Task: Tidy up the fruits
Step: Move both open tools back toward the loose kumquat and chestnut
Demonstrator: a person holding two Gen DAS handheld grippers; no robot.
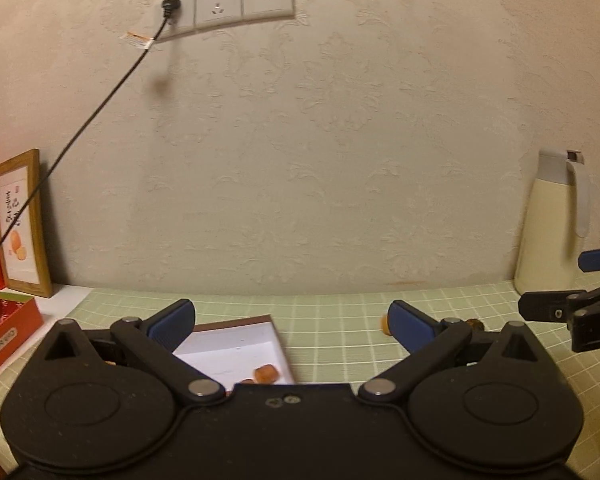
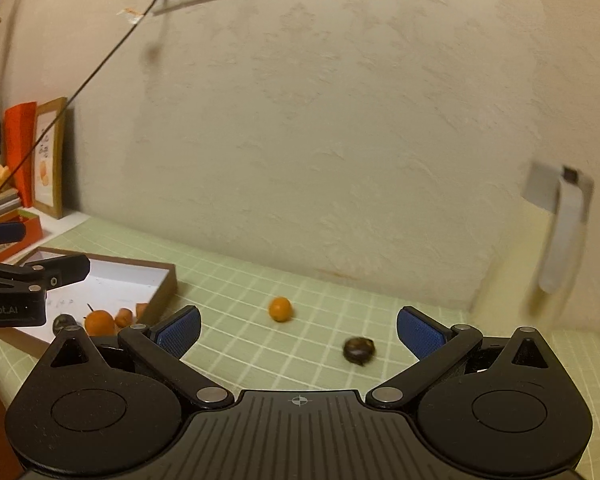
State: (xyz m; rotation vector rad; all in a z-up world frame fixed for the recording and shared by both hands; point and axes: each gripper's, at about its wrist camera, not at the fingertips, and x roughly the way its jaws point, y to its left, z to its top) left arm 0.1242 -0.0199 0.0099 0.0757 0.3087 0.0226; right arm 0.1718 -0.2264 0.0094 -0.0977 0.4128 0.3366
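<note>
A shallow brown-rimmed box with a white floor (image 2: 168, 280) sits on the green checked cloth at the left; it also shows in the left wrist view (image 1: 236, 344). In it lie an orange fruit (image 2: 99, 322), small orange pieces (image 2: 125, 317) and a dark nut (image 2: 62, 322). A small orange fruit (image 2: 280, 309) and a dark chestnut (image 2: 359, 351) lie loose on the cloth. My right gripper (image 2: 298, 332) is open and empty, just behind the chestnut. My left gripper (image 1: 292, 322) is open and empty above the box; an orange piece (image 1: 266, 374) lies below it.
A cream thermos jug (image 1: 552, 232) stands at the back right against the wall. A framed picture (image 1: 20, 224), red boxes (image 1: 4, 332) and books stand at the left. A black cable (image 1: 80, 128) runs down from a wall socket (image 1: 220, 6).
</note>
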